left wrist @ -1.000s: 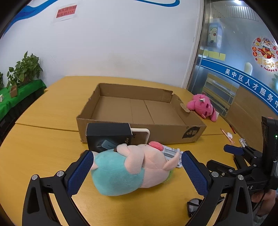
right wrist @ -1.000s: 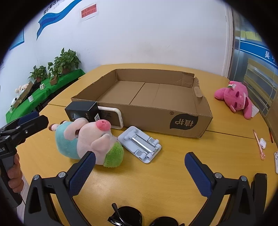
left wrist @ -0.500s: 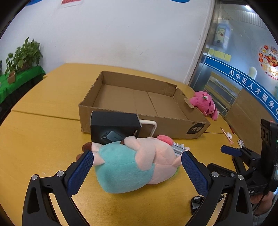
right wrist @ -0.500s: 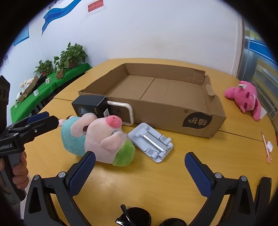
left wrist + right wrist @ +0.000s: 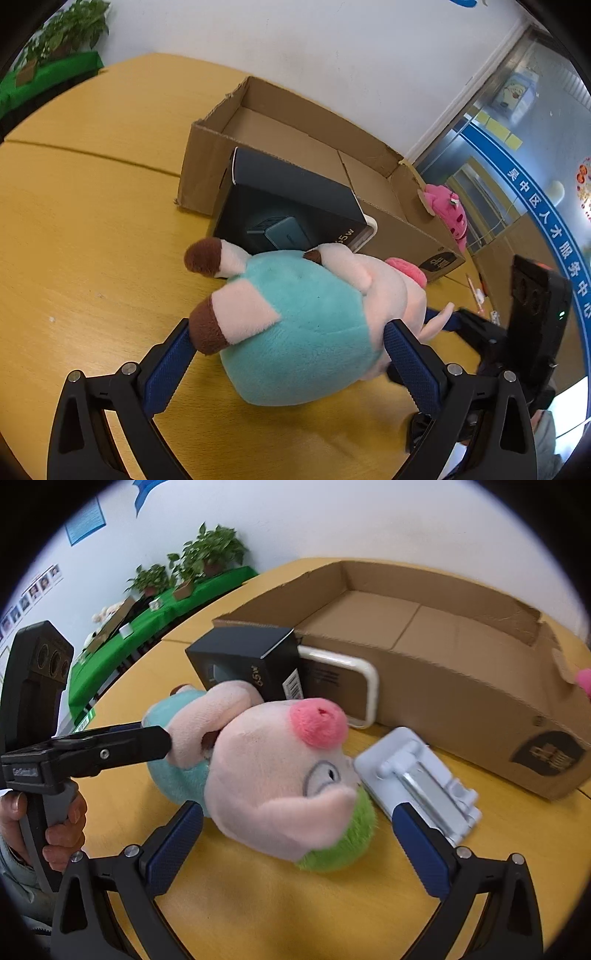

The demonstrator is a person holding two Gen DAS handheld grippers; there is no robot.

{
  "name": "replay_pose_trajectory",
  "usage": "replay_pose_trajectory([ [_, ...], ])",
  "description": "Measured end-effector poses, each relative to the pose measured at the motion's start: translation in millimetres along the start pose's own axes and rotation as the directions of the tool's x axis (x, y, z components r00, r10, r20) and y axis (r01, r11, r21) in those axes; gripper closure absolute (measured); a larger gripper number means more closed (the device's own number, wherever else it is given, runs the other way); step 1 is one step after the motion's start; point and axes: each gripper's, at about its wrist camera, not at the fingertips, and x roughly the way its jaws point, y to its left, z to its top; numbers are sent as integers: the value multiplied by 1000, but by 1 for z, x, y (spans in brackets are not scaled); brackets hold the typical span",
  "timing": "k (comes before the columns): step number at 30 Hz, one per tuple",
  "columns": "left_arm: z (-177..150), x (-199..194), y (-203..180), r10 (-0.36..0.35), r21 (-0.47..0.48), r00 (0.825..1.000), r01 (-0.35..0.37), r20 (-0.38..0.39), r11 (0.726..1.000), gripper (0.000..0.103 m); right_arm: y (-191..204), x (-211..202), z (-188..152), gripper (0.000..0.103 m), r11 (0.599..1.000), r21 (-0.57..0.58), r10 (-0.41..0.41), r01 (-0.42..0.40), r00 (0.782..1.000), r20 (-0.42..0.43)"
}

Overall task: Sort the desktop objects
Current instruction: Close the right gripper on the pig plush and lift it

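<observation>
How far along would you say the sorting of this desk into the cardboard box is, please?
Barely begun: the shallow brown cardboard box looks empty. In hand: both grippers straddle the plush pig in a teal shirt, the right gripper's jaws closing, not yet gripping; the left gripper is around its body. Left outside: black carton, grey folding stand, pink plush.

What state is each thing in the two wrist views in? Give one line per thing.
Plush pig: lying on its side on the table.
Cardboard box: open, empty.
Black box: against the cardboard box.
Left gripper: open, around the pig's body.
Right gripper: closing, pig's head between, pads clear.
</observation>
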Motion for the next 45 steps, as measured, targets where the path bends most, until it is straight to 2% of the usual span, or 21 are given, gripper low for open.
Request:
replay_pose_trajectory([
  [2,1,-5,5,7,-20,1000,-7,20,1000,2,14,3,-3,9,998,-52,21,-23,999,-30],
  [3,3,-10,7,12,-28,999,-11,30,1000,2,24,2,-7,9,994,-90,55,-60,997,-49],
  [5,4,-19,17,29,-58,998,-26,56,998,2,46,-4,-17,9,966,-155,196,-208,976,-94],
  [6,4,-22,21,28,-69,998,-24,64,997,2,56,-11,-22,9,949,-182,244,-257,966,-91],
  [7,4,-24,26,16,-86,998,-10,67,996,2,60,-15,-24,9,945,-198,249,-259,966,-75],
  [9,3,-27,37,-23,-129,998,30,57,991,2,58,-20,-24,9,966,-182,184,-186,983,-27],
  [11,1,-22,43,-46,-155,998,51,34,987,1,48,-14,-21,9,985,-110,136,-137,991,-13],
  [13,1,-18,46,-58,-164,998,62,34,985,1,41,-4,-19,9,987,-50,151,-154,987,-44],
  [17,3,-10,48,-81,-187,996,84,24,979,1,49,22,-17,9,992,-65,106,-112,990,-92],
  [20,2,-6,46,-94,-195,995,95,12,976,1,57,34,-24,26,994,-17,108,-110,987,-116],
  [21,3,-6,45,-92,-193,996,92,11,977,2,64,33,-26,31,996,-52,62,-68,993,-98],
  [23,2,-10,42,-94,-195,996,93,7,976,13,76,29,-33,38,995,-103,-4,-4,997,-80],
  [27,0,-19,28,-92,-151,996,88,-21,985,16,77,15,-48,41,998,-66,16,-21,997,-79],
  [30,-3,-15,26,-75,-163,996,67,-48,984,5,80,6,-63,41,997,-55,39,-45,994,-97],
  [32,-8,-11,34,-97,-177,995,91,-28,980,0,83,3,-70,41,997,-62,45,-51,995,-94],
  [36,-16,-6,48,-170,-258,985,156,-34,953,0,91,-2,-78,41,994,-83,64,-73,992,-106],
  [39,-17,-7,42,-177,-224,983,164,-40,961,4,84,-2,-79,36,994,-41,94,-99,990,-106],
  [41,-17,-10,39,-179,-216,983,167,-36,962,14,79,-1,-79,35,994,-8,109,-110,990,-95],
  [43,-15,-12,34,-168,-207,985,158,-31,965,18,82,-2,-80,37,997,-34,66,-69,995,-72],
  [45,-13,-16,25,-156,-183,987,150,-22,972,21,88,-4,-84,43,997,-65,25,-29,998,-54],
])
